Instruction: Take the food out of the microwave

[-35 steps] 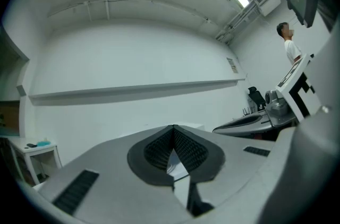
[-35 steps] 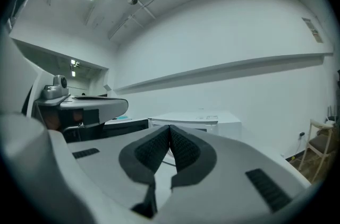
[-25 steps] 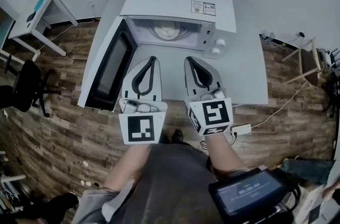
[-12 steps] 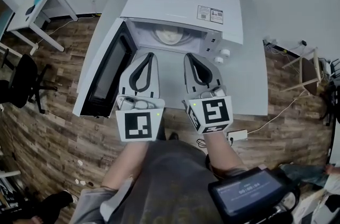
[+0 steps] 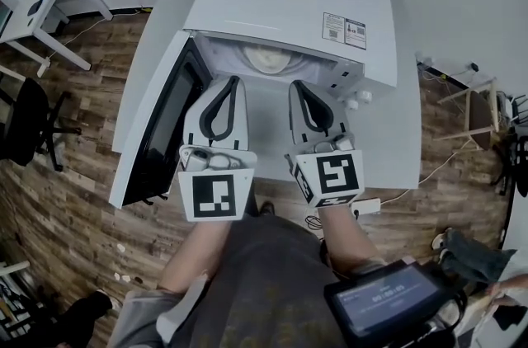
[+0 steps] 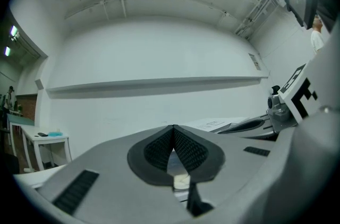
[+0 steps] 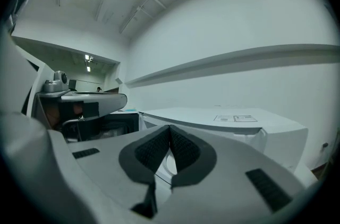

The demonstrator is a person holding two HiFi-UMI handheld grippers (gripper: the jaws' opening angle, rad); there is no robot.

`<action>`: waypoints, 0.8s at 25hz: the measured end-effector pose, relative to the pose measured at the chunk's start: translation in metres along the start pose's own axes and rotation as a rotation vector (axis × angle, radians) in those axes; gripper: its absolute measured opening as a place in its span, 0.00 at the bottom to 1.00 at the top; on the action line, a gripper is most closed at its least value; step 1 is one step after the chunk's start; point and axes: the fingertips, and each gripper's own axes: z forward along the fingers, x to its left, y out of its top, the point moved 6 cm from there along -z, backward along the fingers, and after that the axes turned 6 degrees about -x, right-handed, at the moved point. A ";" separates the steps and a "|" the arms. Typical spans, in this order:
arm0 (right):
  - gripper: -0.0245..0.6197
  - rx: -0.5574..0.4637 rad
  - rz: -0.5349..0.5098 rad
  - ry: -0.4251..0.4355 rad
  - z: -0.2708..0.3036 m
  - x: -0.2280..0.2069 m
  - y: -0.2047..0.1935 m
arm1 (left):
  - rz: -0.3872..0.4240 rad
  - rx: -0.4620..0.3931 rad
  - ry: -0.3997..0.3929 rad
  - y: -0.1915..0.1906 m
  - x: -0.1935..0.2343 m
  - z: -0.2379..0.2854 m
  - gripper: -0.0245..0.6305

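Now your left gripper (image 5: pixel 232 81) and right gripper (image 5: pixel 295 84) both have jaws pressed together on nothing, side by side before the open white box-shaped microwave (image 5: pixel 289 0); the pale round food (image 5: pixel 266 58) sits inside its cavity.

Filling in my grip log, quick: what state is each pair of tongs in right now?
Left tongs: closed, tips together, holding nothing.
Right tongs: closed, tips together, holding nothing.
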 end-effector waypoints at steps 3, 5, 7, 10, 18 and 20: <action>0.05 0.023 -0.002 -0.007 0.010 0.002 -0.009 | -0.011 0.021 -0.012 -0.011 0.007 0.004 0.05; 0.05 0.040 -0.009 -0.013 0.018 0.002 -0.015 | -0.023 0.038 -0.023 -0.020 0.011 0.009 0.05; 0.05 0.062 -0.013 -0.017 0.025 0.002 -0.023 | -0.038 0.053 -0.035 -0.029 0.014 0.013 0.05; 0.05 0.093 -0.014 -0.021 0.037 0.001 -0.036 | -0.033 0.068 -0.060 -0.042 0.018 0.021 0.05; 0.05 0.150 -0.022 -0.034 0.067 -0.007 -0.064 | -0.040 0.101 -0.109 -0.073 0.023 0.036 0.05; 0.05 0.161 -0.019 -0.032 0.074 -0.008 -0.070 | -0.050 0.107 -0.109 -0.081 0.024 0.039 0.05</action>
